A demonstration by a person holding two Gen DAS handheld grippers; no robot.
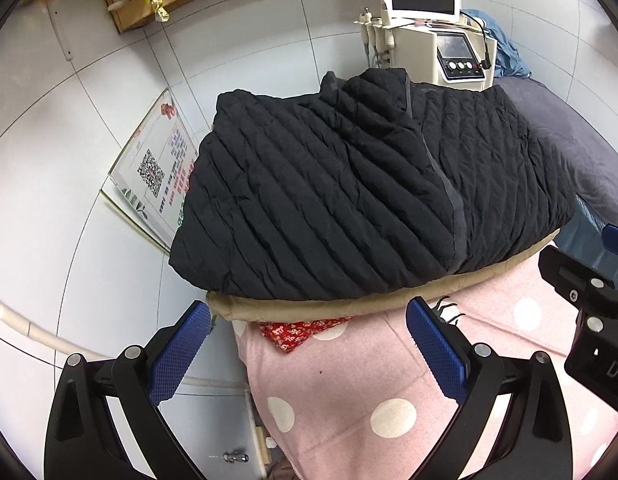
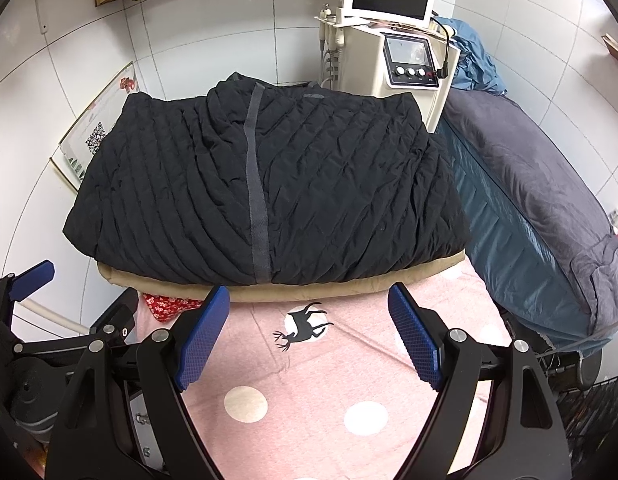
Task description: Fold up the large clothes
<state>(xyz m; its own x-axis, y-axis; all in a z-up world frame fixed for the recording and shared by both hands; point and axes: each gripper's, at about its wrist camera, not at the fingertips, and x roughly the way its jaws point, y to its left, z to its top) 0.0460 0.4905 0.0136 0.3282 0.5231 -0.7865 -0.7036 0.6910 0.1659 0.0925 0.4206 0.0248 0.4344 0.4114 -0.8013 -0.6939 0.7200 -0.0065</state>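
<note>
Black quilted jacket (image 2: 265,188) found folded into a compact rectangle; little or no folding judged left.
Lay ahead of both tools on a tan garment (image 2: 341,290) over the pink dotted blanket (image 2: 329,360). Left gripper (image 1: 309,348) and right gripper (image 2: 309,336) held apart, empty, short of the near hem.

Both my wrist views are evenly and brightly lit from overhead — no hard shadows, only a soft dark band under the black quilted puffer jacket (image 1: 349,184). The glossy white tiled wall (image 1: 69,160) shows mild sheen. Focus is sharp throughout. Fisheye distortion bends tile lines strongly near the edges — corners fall to black vignette.
</note>
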